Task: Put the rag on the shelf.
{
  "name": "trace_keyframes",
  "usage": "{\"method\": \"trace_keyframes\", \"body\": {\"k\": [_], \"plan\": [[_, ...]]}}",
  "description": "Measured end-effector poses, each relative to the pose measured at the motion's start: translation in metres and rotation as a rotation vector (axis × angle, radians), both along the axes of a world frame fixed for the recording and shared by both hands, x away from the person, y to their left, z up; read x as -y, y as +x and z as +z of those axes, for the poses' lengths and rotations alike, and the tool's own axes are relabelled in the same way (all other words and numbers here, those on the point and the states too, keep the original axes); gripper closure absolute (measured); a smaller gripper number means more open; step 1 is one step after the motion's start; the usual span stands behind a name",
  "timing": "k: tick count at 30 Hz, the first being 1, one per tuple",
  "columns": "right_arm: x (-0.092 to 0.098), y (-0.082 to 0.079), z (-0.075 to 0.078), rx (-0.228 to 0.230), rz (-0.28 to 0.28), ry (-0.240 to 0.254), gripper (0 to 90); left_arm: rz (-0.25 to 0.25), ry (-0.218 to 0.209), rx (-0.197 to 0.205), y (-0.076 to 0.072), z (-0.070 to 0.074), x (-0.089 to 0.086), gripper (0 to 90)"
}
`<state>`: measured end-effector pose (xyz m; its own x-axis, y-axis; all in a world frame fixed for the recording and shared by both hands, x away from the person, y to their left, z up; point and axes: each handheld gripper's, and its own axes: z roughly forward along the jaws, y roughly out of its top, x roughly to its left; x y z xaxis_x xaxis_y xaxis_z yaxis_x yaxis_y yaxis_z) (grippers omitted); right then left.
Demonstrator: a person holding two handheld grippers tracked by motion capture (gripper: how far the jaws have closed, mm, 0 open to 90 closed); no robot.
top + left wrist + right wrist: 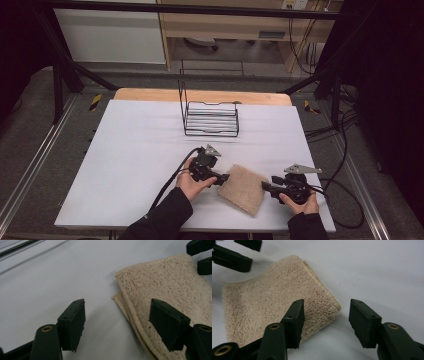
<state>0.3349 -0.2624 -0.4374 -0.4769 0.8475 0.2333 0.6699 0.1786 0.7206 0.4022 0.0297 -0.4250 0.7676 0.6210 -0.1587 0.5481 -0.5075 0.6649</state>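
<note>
Towel (243, 188), beige and folded, lies flat on the white table (125, 165), close to your edge of it, right between your two hands. Your left gripper (224, 178) sits at the towel's left edge, and your left hand (192, 183) grips the body just behind it. In the left gripper view the jaws stand spread wide: one hangs over bare table beside the towel, the other over the towel's folded layers (160, 287), nothing pinched. Your right gripper (266, 187) points in at the towel's right edge, your right hand (300, 202) wrapped around it. In the right gripper view its jaws are spread as well, one over the towel (274, 295) near its ribbed hem, the other over table beyond the corner. Past the towel, toward the far side of the table, stands a black wire rack (210, 116), well apart from the towel. Beyond that, a wooden strip (150, 94) edges the table.
</note>
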Motion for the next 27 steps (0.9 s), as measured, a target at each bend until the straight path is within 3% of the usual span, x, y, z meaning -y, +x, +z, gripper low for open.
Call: {"method": "trace_keyframes", "body": {"k": [4, 6, 13, 19, 27], "plan": [[0.001, 0.000, 0.001, -0.010, -0.018, -0.010, 51.7, -0.003, 0.006, -0.016, 0.005, -0.005, 0.011, 39.2], [0.000, 0.001, -0.002, -0.026, -0.021, -0.019, 53.1, -0.008, 0.012, -0.006, 0.006, -0.007, 0.016, 43.2], [-0.005, 0.007, -0.011, -0.059, 0.002, -0.042, 63.4, -0.014, 0.019, -0.046, 0.011, -0.016, 0.026, 52.2], [-0.007, 0.012, -0.012, -0.073, 0.009, -0.011, 72.2, -0.029, 0.013, -0.083, 0.005, -0.016, 0.024, 59.1], [0.000, 0.009, -0.005, -0.031, -0.047, 0.030, 65.0, -0.020, -0.006, -0.120, 0.003, -0.017, 0.021, 68.7]]}}
